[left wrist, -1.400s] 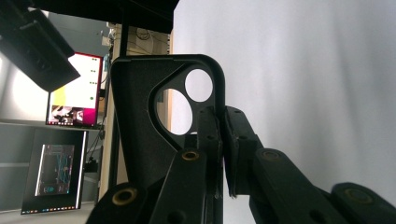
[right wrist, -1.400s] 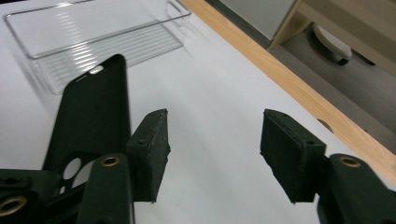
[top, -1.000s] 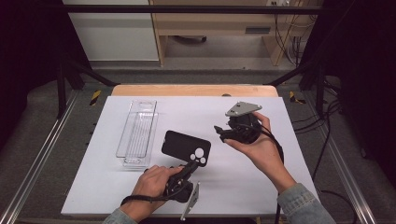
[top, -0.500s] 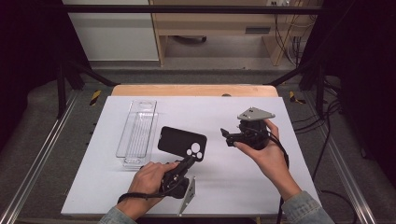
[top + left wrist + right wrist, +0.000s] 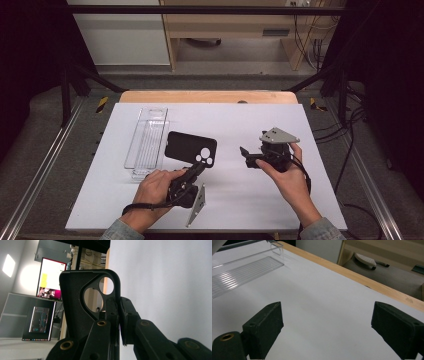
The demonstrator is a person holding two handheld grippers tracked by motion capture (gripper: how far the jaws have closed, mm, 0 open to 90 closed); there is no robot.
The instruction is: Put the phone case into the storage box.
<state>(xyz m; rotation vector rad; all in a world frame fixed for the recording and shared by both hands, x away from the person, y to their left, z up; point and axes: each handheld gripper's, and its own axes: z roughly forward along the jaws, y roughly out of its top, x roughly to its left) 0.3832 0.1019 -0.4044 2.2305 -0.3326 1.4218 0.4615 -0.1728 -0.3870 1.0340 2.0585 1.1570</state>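
A black phone case (image 5: 189, 146) with a cut-out for the camera is held tilted just above the white table, left of centre. My left gripper (image 5: 200, 168) is shut on its near corner beside the cut-out. In the left gripper view the two jaws clamp the case (image 5: 75, 302) edge, with the gripper (image 5: 119, 312) pressed tight on it. My right gripper (image 5: 245, 153) hovers to the right of the case, apart from it. Its jaws stand wide open in the right gripper view, with nothing but bare table between the pads (image 5: 265, 327) of the gripper (image 5: 329, 327).
A clear plastic tray (image 5: 147, 142) lies lengthwise left of the case, also seen far left from the right gripper as the tray (image 5: 244, 267). The white table top (image 5: 235, 117) ends in a wooden back edge (image 5: 210, 96). Metal frame rails (image 5: 45, 170) run along both sides.
The left gripper has carried the phone case a little left and farther from the person. The right gripper has drawn away to the right and nearer the person.
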